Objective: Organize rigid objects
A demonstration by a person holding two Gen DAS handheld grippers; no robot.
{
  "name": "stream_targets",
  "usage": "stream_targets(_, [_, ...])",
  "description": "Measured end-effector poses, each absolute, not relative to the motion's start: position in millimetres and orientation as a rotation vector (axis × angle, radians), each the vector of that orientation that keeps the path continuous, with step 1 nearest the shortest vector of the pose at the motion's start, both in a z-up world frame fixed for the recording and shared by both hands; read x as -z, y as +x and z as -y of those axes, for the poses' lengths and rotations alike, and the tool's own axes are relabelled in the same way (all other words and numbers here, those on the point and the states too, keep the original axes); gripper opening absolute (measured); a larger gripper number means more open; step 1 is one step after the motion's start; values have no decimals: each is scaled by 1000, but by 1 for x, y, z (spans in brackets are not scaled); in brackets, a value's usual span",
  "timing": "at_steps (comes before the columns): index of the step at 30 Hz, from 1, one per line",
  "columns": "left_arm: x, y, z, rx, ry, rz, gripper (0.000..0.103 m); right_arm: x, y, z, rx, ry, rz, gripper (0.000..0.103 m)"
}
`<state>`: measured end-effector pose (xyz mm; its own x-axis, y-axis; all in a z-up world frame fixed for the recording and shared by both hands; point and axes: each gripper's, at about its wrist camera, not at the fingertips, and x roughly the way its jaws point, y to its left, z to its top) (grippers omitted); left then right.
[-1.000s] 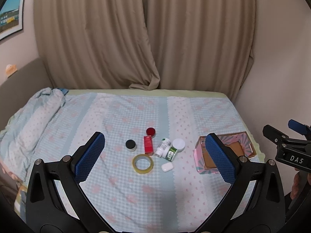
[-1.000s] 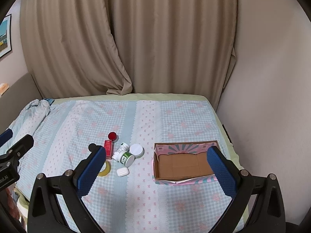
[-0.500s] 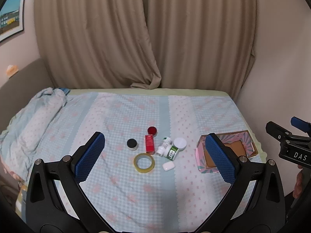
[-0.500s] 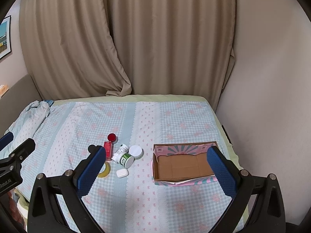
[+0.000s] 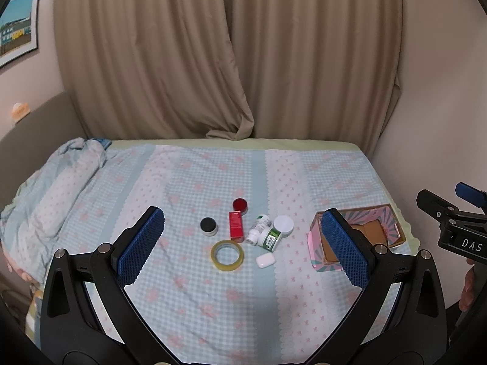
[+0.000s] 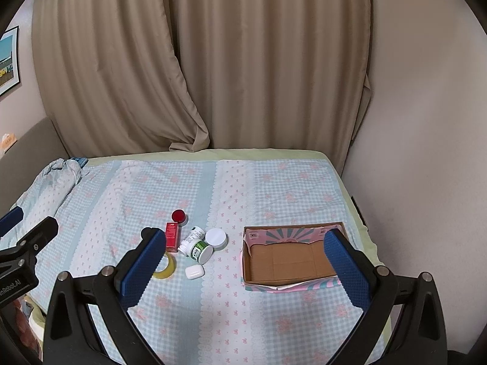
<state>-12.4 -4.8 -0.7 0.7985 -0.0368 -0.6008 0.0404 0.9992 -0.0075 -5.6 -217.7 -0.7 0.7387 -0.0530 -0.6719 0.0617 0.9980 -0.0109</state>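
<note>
Small objects lie clustered mid-bed: a tape roll [image 5: 227, 255], a red box [image 5: 236, 226], a red-lidded jar [image 5: 240, 205], a black-lidded jar [image 5: 208, 226], two white bottles [image 5: 263, 234], a white round lid [image 5: 283, 224] and a white earbud case [image 5: 265, 260]. An open, empty pink cardboard box [image 6: 289, 258] sits to their right. My left gripper [image 5: 242, 246] is open and empty, held above and short of the cluster. My right gripper [image 6: 243, 261] is open and empty, short of the box.
A checked blue-and-pink sheet [image 5: 213, 176] covers the bed. A bunched quilt [image 5: 54, 194] lies at its left edge. Beige curtains [image 5: 243, 60] hang behind, a wall [image 6: 426, 121] stands close on the right, and a framed picture [image 5: 18, 24] hangs at left.
Both views have risen and pulled back slightly, so the objects and box sit a little lower and farther. Both grippers stay open; nothing on the bed moved.
</note>
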Motion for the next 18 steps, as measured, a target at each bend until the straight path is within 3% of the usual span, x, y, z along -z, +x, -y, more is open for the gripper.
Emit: stream_targets(18, [-1, -11, 6, 48, 0, -639, 102, 4, -4, 217, 61, 10, -736, 103])
